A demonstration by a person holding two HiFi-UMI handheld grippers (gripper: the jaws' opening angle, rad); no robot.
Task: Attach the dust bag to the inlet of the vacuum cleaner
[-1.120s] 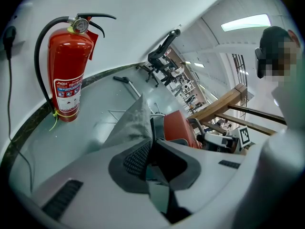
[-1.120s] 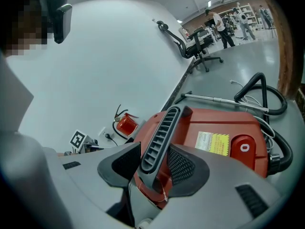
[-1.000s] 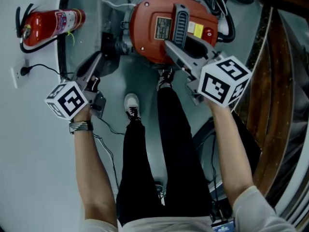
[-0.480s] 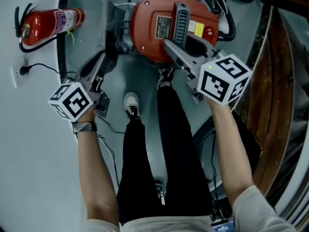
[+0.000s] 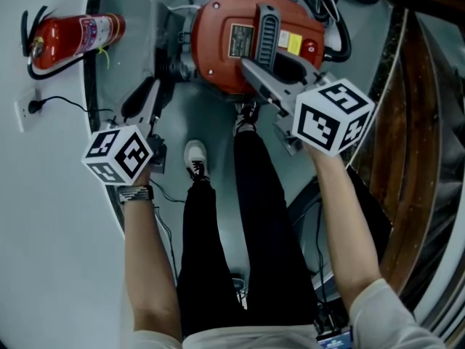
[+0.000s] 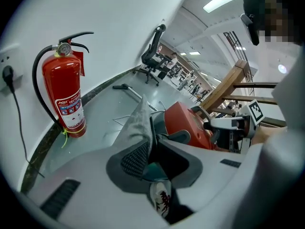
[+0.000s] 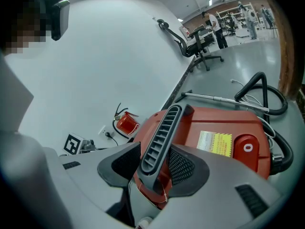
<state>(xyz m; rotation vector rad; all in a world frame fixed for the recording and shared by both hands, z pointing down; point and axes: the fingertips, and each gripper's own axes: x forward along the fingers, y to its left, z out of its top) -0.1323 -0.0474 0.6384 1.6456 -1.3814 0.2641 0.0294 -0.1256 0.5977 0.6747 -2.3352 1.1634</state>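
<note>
Pinching the bag (image 6: 137, 123) between its fingers, the left gripper (image 6: 148, 149) holds it beside the vacuum (image 6: 186, 125), probably to line it up with the inlet; the right gripper (image 7: 155, 163) clamps its fingers on the handle (image 7: 162, 128), steadying the body.

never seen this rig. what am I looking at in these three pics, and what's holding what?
No robot here: a person holds a two-jaw gripper in each hand, and the marker cubes are part of them. The head view looks steeply down past their legs to the floor. The other two pictures come from cameras riding on each gripper. The left gripper pinches a grey dust bag. The right gripper is closed on the grey handle of the red vacuum cleaner. A fire extinguisher stands by the wall.
</note>
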